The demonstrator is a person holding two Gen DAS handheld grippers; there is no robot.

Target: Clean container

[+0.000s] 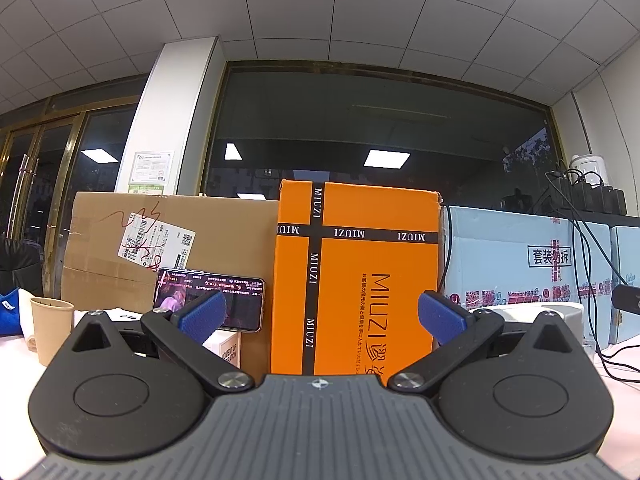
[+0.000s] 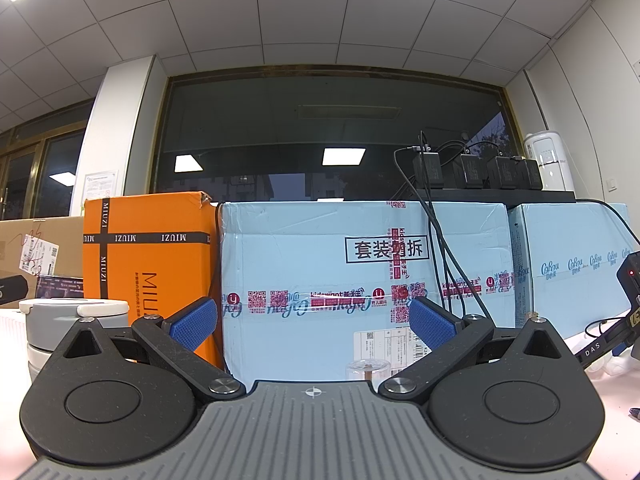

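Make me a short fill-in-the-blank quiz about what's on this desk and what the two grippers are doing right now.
1. Both the left gripper and the right gripper hold nothing, and their fingers stand ____.
2. The tall box printed MIUZI is coloured ____.
3. The phone leans against the brown cardboard box with its screen switched ____.
4. The grey and white container sits to the ____ of the right gripper.

Missing words: open; orange; on; left
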